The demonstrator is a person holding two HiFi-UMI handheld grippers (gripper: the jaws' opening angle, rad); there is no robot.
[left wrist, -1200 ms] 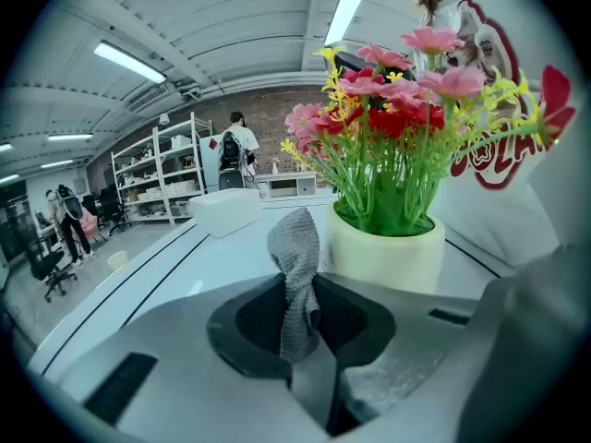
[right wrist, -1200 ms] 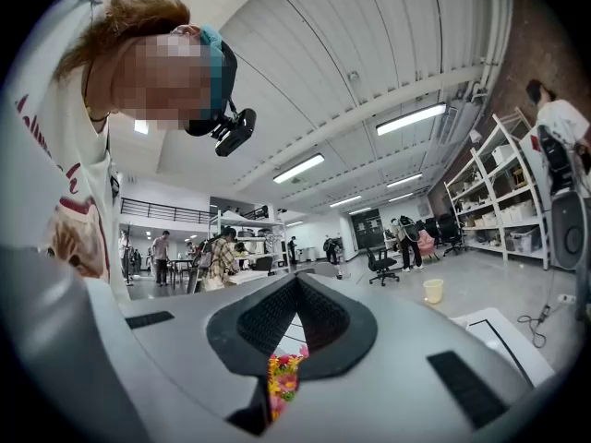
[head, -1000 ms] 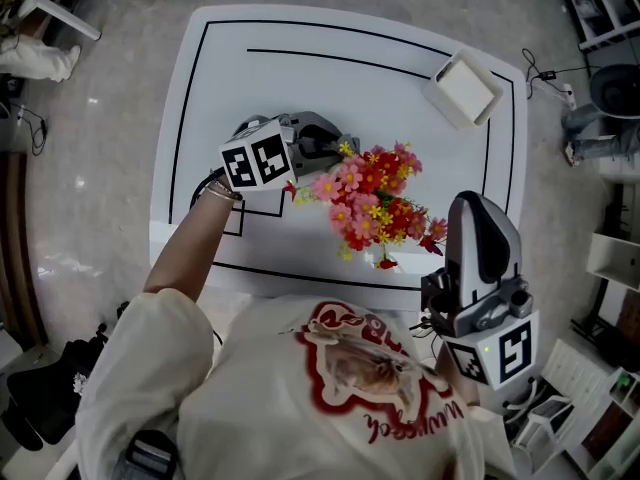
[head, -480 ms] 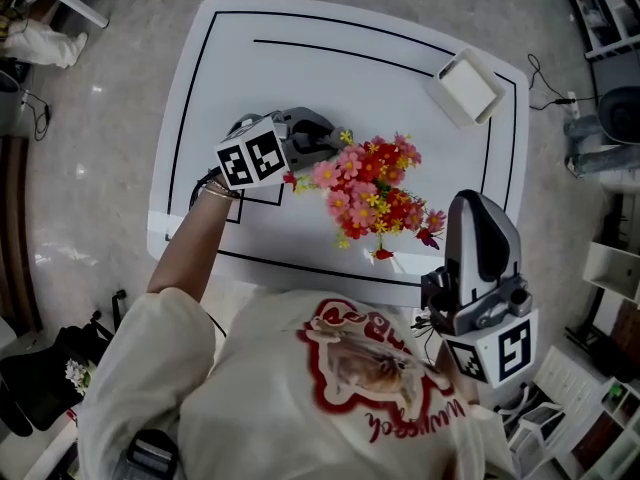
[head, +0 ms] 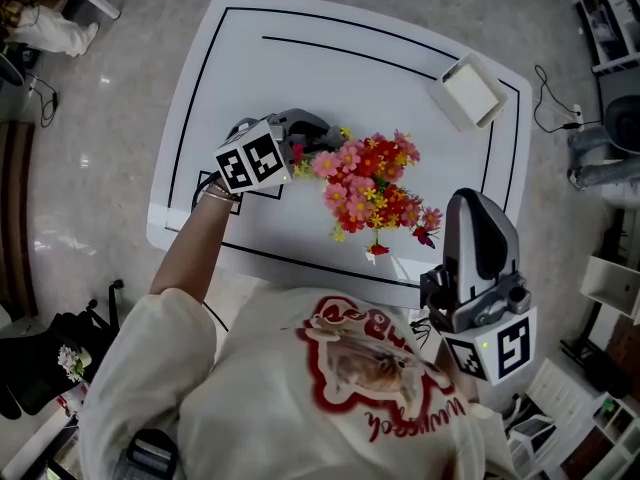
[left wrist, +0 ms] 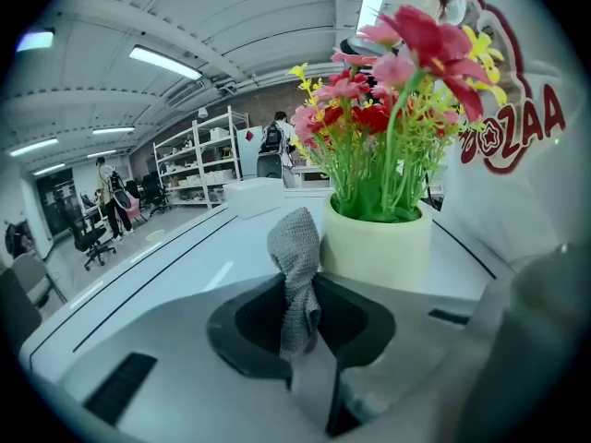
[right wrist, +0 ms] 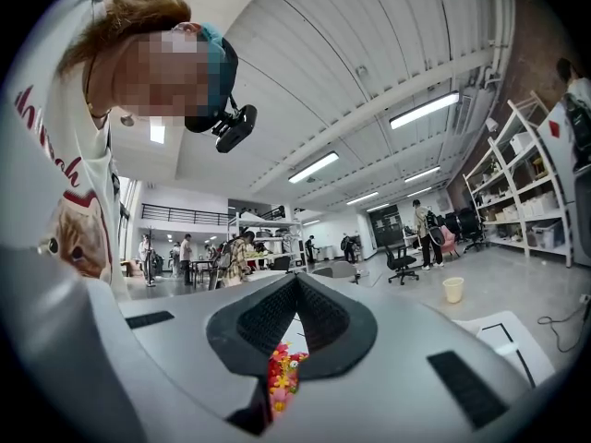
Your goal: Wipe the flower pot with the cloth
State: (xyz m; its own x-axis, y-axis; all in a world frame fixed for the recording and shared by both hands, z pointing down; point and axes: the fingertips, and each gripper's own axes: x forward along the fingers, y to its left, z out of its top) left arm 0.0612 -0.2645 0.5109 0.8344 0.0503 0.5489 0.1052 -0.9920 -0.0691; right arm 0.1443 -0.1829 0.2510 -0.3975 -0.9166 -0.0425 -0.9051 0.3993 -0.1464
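left gripper view: grey cloth (left wrist: 297,275) in shut jaws, beside the pot (left wrist: 377,247) hidden overhead

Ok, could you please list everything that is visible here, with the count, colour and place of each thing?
table: one, white with black lines, centre of the head view
flower pot: one, cream, on the table's near half
flowers: one bunch, red, pink and yellow on green stems, in the pot
box: one, white, far right corner of the table
cloth: one, grey, pinched in the left jaws, its end close to the pot
shelves: several, white, in the room behind
left gripper: one, grey, left of the pot, shut on the cloth
right gripper: one, grey, off the table by the person's body, jaws together, empty
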